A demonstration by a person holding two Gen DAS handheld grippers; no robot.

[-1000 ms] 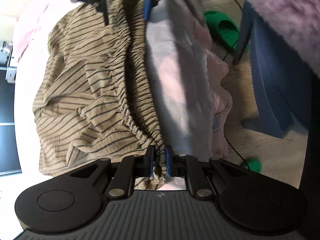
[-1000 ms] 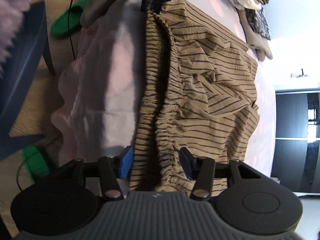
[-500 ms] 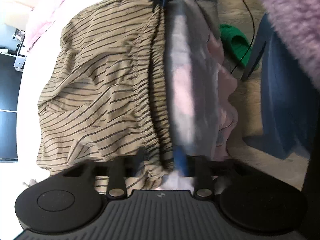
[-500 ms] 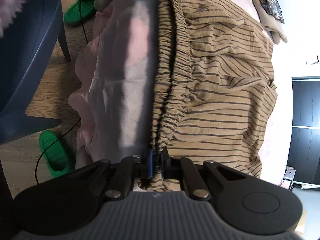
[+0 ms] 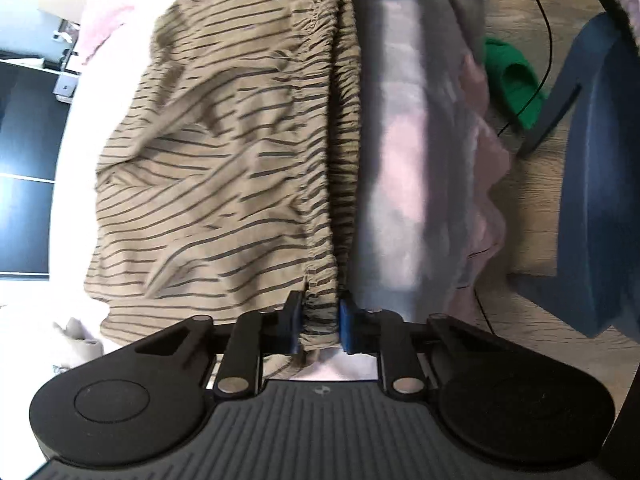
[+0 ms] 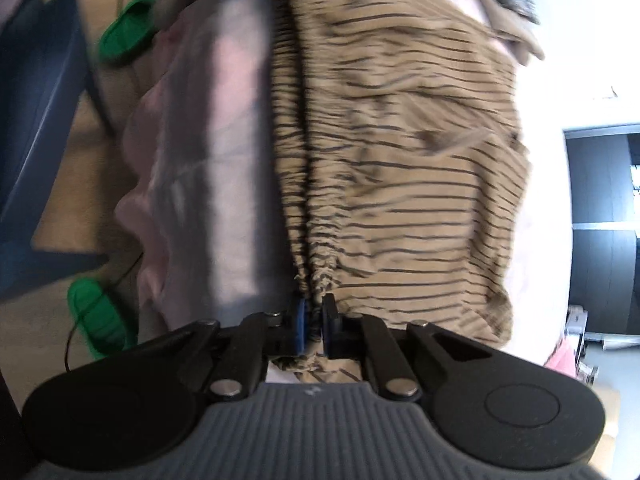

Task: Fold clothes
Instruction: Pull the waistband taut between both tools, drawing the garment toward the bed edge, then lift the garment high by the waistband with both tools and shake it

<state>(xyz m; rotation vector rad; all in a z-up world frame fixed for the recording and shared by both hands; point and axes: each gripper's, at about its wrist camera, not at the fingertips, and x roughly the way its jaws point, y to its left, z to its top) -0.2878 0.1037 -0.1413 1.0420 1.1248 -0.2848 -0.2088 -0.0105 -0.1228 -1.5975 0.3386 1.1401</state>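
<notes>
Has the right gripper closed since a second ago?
Yes. The right gripper was spread wide around the elastic waistband; now its blue pads are pinched on the striped shorts.

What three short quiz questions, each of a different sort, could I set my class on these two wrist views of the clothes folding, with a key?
1. True or false: the right claw is shut on the gathered waistband of the striped garment.
2. Multiple choice: in the left wrist view, what lies on the floor beside the blue chair? A) a green slipper B) a red ball C) a folded towel
3. Fill in: between the pads of the left claw sits the ______ of the striped garment.

Key: 1 true; 2 A; 3 waistband.
</notes>
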